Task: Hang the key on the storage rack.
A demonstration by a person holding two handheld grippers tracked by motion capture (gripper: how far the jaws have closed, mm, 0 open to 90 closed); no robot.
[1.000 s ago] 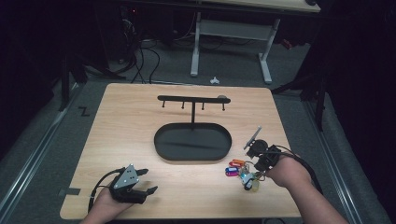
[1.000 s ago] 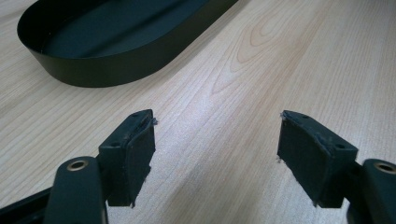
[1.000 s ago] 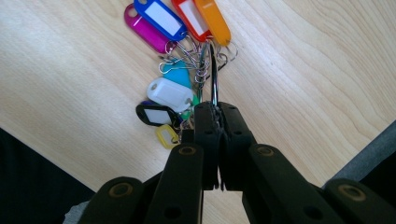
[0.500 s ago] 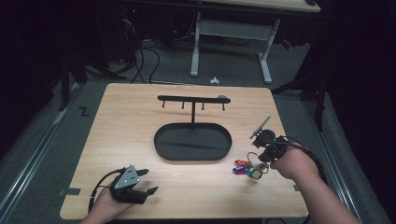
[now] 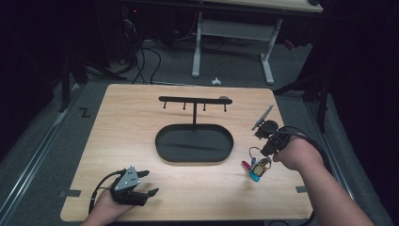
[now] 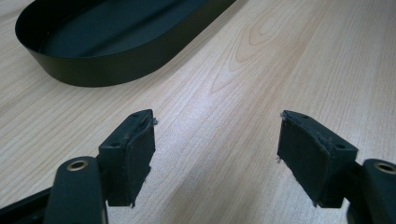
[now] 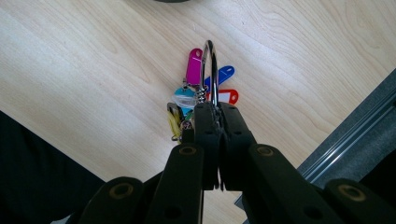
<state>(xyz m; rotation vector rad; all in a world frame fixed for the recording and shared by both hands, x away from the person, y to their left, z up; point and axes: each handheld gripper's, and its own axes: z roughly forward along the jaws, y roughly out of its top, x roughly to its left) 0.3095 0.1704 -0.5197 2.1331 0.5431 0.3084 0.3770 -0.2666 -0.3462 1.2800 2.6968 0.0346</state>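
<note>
Key ring (image 7: 210,70) clamped in right gripper (image 7: 217,108) at right of high view, tags (image 5: 256,170) dangling over table (image 5: 141,122); left gripper (image 6: 215,140) jaws apart; might have slipped from so thin a pinch.

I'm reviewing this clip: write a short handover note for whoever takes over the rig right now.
Right claw: shut on the key ring, bunch of coloured key tags hanging just above the table.
Left claw: open, empty, resting near the table's front left.
Hook stand with its oval tray sits mid-table, hooks bare.
Done: keys picked up.
Left, probably: hang the ring on a hook, then release.
</note>
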